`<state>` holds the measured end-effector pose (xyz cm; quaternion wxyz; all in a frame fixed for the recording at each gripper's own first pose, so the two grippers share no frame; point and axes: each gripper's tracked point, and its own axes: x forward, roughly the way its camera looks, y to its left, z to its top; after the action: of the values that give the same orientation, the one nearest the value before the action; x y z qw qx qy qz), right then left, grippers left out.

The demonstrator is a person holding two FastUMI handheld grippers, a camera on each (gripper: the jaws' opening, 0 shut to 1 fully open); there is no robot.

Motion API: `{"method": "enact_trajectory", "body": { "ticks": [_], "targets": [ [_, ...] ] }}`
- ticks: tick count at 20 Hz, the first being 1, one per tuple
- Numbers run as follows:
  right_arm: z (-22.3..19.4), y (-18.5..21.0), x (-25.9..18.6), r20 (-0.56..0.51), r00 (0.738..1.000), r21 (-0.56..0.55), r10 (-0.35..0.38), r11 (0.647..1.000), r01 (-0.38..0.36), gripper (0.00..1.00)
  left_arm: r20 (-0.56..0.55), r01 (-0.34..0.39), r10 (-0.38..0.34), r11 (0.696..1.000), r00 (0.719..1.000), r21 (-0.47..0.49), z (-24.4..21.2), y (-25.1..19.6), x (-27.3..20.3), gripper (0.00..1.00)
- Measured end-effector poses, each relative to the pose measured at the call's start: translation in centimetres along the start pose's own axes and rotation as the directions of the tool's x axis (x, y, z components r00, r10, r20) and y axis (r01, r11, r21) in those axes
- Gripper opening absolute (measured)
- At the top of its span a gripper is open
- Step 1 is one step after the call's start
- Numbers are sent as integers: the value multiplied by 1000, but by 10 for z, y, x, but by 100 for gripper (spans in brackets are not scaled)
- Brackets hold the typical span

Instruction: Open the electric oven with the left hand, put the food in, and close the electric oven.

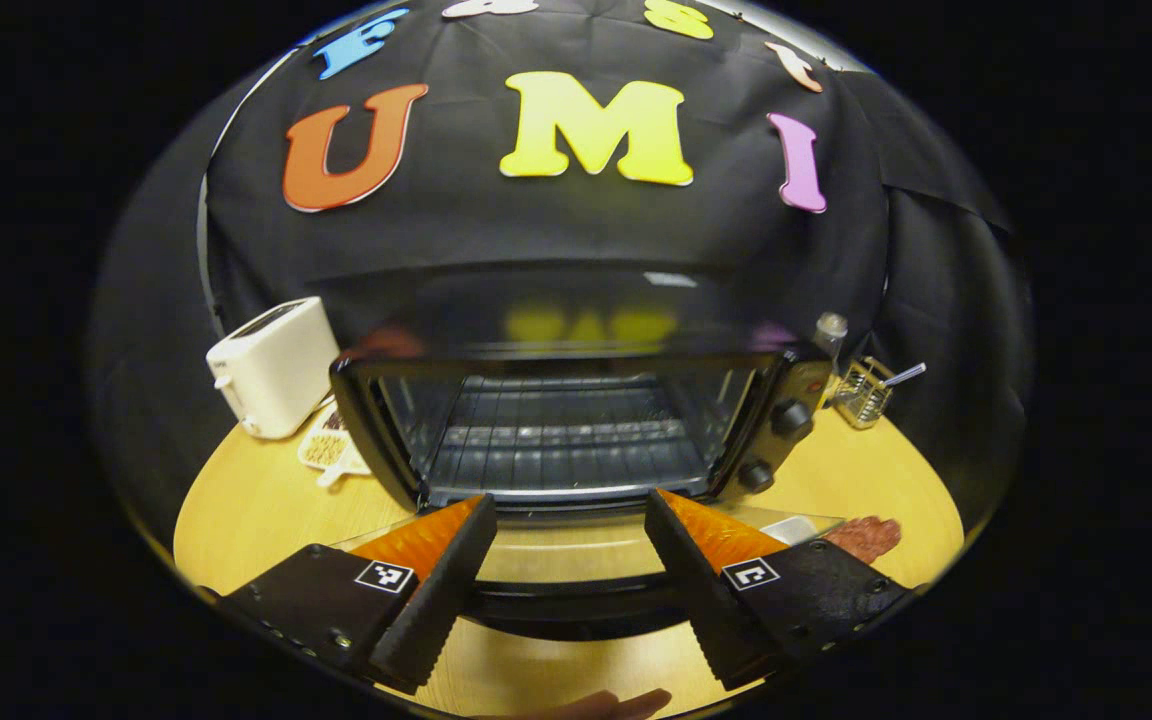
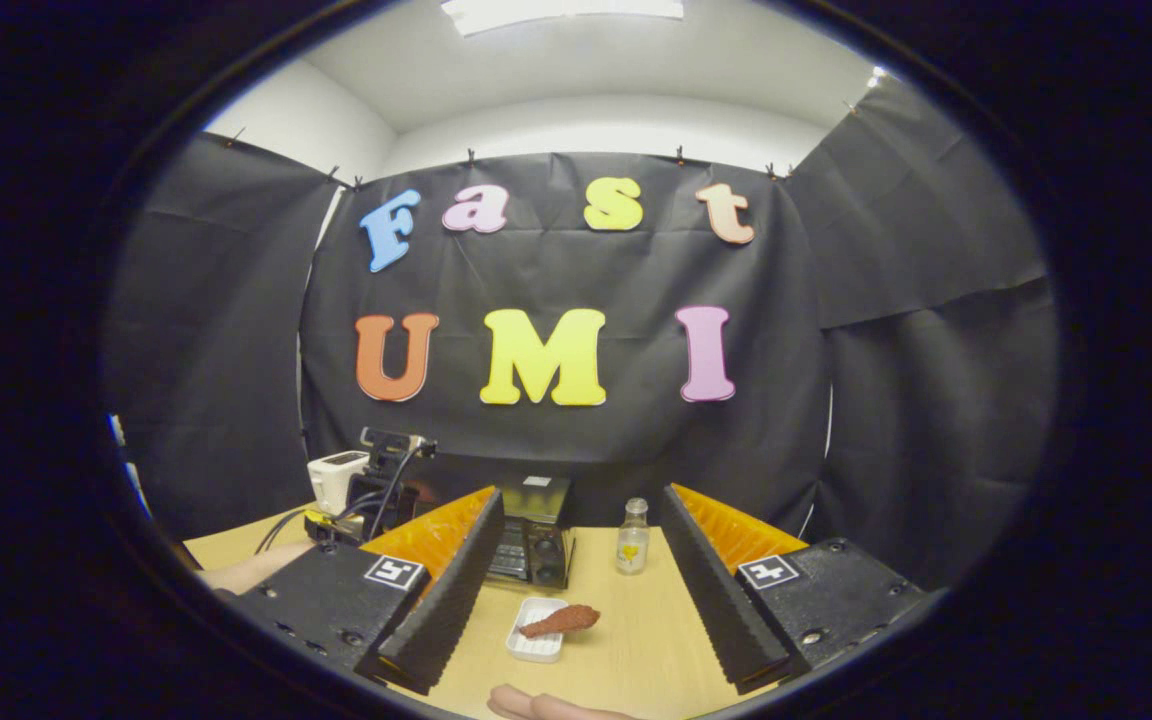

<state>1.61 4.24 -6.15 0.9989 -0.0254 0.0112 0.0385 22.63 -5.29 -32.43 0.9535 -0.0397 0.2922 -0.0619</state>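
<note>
Up close, oven [image 1: 566, 430] open, left gripper [image 1: 568, 575] agape, food [image 2: 560, 621] farther off.

A: Count, appliances?
B: One oven [image 1: 576, 420], door down. One toaster [image 1: 271, 365] beside it. Two knobs [image 1: 774, 445] on the oven's panel

A: Food?
B: One reddish piece of food [image 2: 560, 620], lying across one small white tray [image 2: 534, 645]. One plate of snacks [image 1: 328, 450] by the toaster; pieces too small to count

A: Containers?
B: One bottle [image 2: 632, 537]. One wire basket [image 1: 864, 395], one utensil handle sticking out of it

A: Tools?
B: Two grippers: left gripper [image 1: 568, 535], right gripper [image 2: 581, 530], two fingers each, set apart. One table [image 1: 246, 505]
</note>
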Motion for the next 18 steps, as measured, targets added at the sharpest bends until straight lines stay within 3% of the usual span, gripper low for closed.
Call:
{"method": "enact_trajectory", "body": {
  "ticks": [6,7,14,18],
  "targets": [
    [20,11,-27,63,998,-46,-10,999,13,99,-18,13,-13,1000,1000,14,-37,-1,-9,96],
    [22,13,-30,66,998,-46,-4,999,7,99,-17,6,-5,1000,1000,25,-40,-1,-11,100],
    [22,19,-44,62,998,-54,-4,999,8,99,-81,-4,5,1000,997,9,-87,2,-4,95],
    [15,14,-38,33,999,-60,-21,998,23,99,11,-14,14,1000,1000,17,-80,3,-3,96]
  ]
}}
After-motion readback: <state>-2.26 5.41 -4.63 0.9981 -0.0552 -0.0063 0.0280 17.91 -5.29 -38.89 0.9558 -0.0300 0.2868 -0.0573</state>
